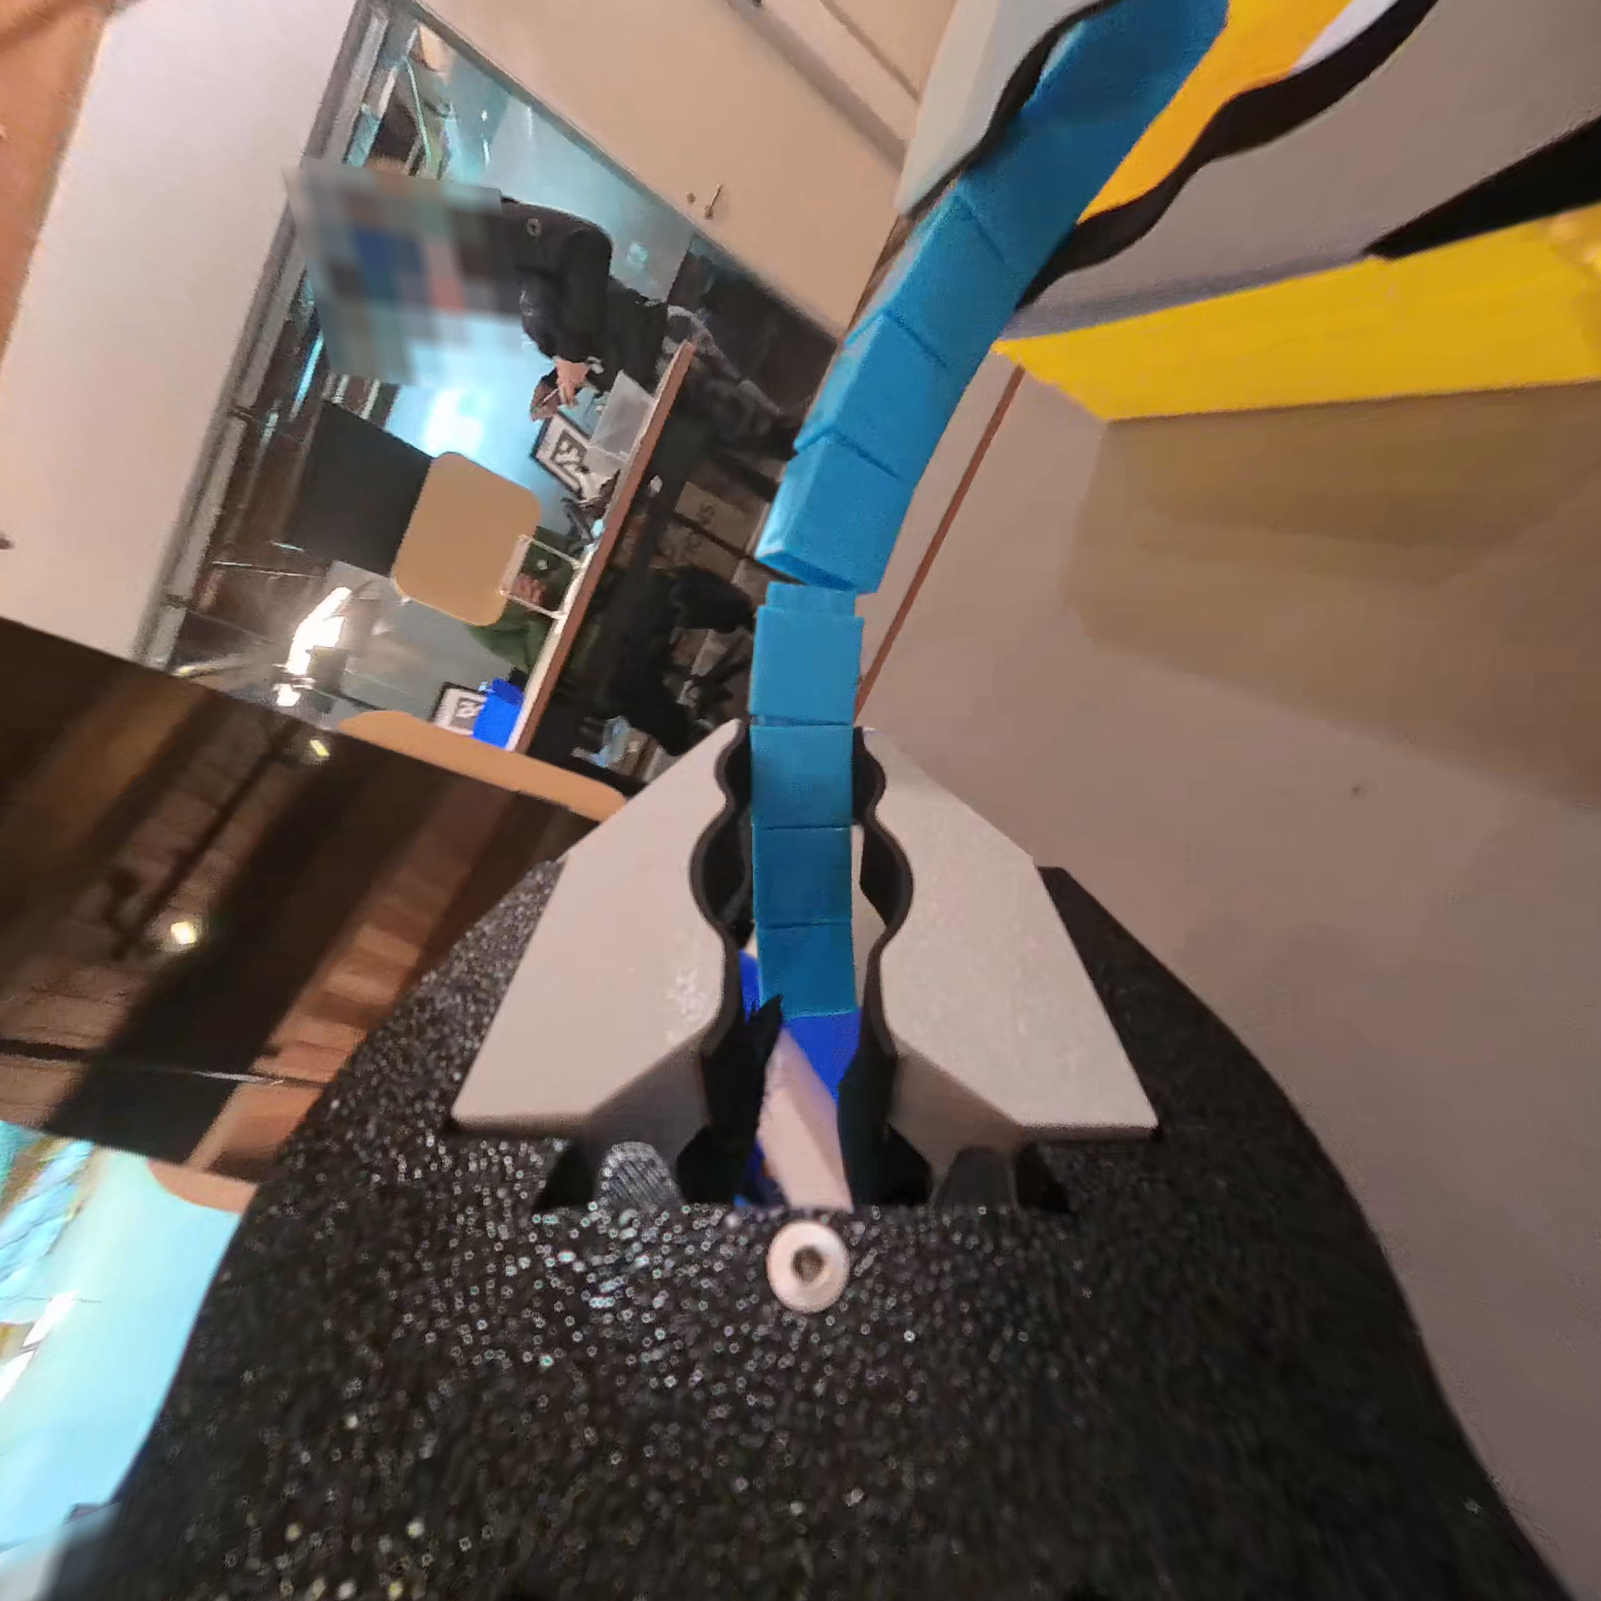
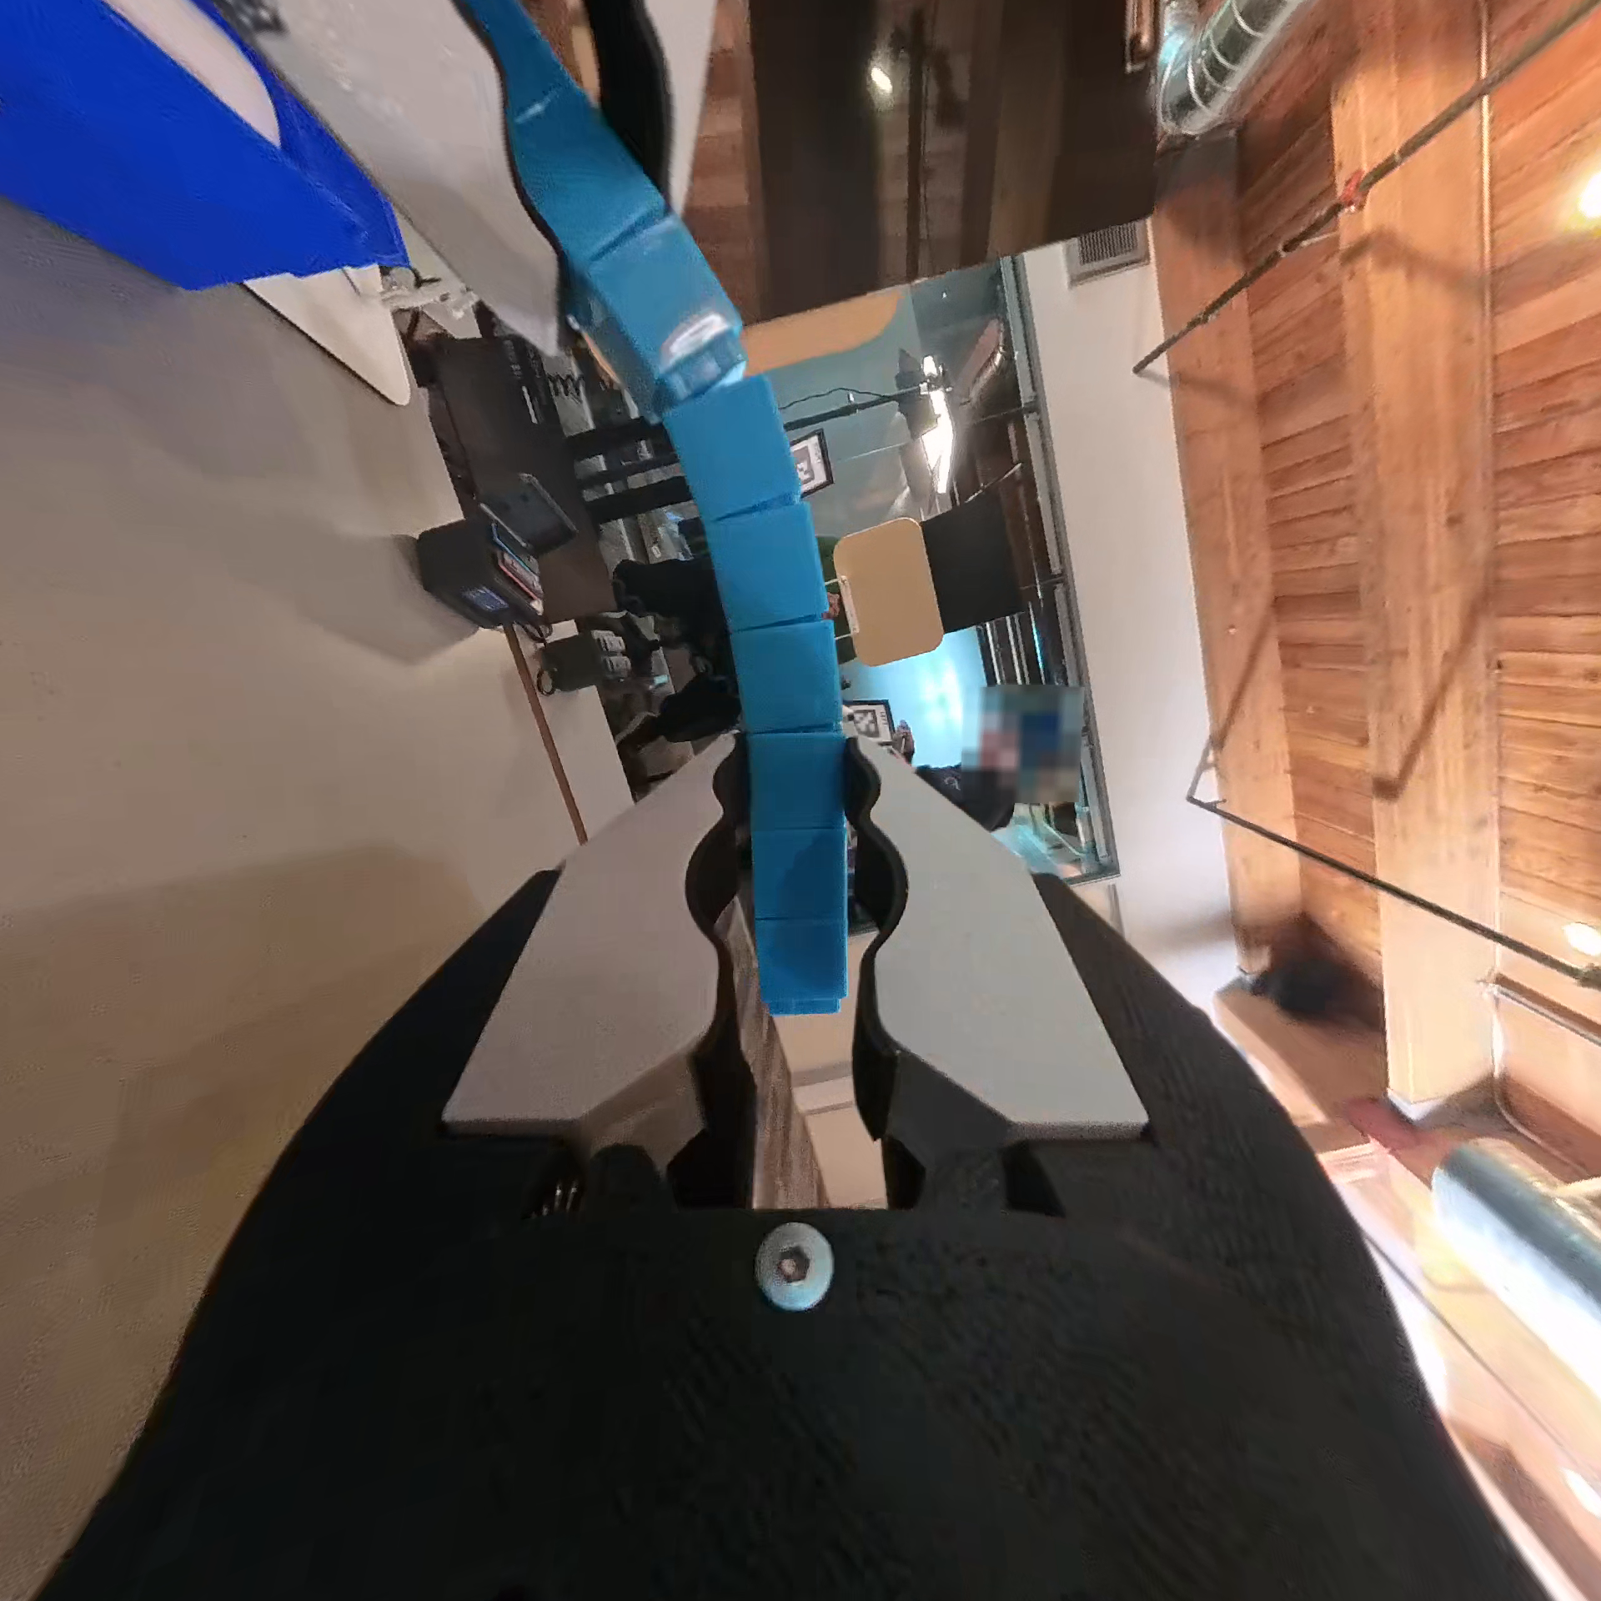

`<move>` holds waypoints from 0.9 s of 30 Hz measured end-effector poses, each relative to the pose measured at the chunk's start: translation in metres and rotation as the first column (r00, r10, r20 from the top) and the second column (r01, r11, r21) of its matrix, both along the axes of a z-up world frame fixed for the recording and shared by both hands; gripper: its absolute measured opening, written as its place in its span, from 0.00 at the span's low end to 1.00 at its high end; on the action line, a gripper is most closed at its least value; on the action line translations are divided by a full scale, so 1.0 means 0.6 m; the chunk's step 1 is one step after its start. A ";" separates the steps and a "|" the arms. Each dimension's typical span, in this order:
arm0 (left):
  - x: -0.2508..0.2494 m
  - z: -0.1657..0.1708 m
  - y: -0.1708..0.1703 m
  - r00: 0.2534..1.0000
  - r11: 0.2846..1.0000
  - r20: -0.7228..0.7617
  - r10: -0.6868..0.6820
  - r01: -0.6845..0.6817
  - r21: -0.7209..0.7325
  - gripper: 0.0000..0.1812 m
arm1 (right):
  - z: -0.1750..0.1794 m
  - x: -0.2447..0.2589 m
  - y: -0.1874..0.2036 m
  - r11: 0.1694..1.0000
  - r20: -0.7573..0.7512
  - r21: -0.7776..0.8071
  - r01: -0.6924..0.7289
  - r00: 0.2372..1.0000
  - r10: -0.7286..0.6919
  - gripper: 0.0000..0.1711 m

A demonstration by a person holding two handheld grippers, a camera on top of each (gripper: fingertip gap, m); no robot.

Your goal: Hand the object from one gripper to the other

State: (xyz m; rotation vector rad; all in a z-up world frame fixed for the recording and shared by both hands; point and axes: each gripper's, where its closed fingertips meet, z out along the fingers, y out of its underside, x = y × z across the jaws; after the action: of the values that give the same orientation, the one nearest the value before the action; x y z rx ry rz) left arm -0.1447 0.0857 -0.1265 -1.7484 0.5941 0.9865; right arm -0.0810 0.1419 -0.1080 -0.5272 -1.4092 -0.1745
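A long blue chain of square plastic segments (image 1: 814, 780) spans the gap between the two hand-held tools, curving from one to the other. The left gripper (image 1: 801, 832), grey-fingered on a black speckled body, has its wavy-edged fingers narrowed onto one end of the chain, whose segments run down between them to the base. The right gripper (image 2: 793, 858), grey-fingered on a black body, has the chain's other end (image 2: 797, 866) between its fingers; a slim gap shows on each side, so I cannot tell whether it grips.
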 end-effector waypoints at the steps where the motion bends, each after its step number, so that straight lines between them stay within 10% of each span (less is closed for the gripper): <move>1: -0.003 -0.001 0.000 1.000 1.000 -0.025 0.012 -0.012 -0.005 0.11 | -0.001 -0.001 -0.002 1.000 0.006 0.007 -0.004 1.000 0.004 0.11; 27: -0.004 -0.025 -0.001 0.904 0.990 -0.427 -0.015 -0.045 -0.131 0.11 | -0.043 -0.013 -0.005 0.997 0.125 0.070 -0.045 0.992 0.036 0.11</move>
State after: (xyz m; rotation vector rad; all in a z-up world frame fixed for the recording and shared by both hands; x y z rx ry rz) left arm -0.1474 0.0852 -0.1417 -1.6621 0.9478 1.3839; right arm -0.0888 0.1388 -0.1337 -0.4333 -1.5270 -0.2276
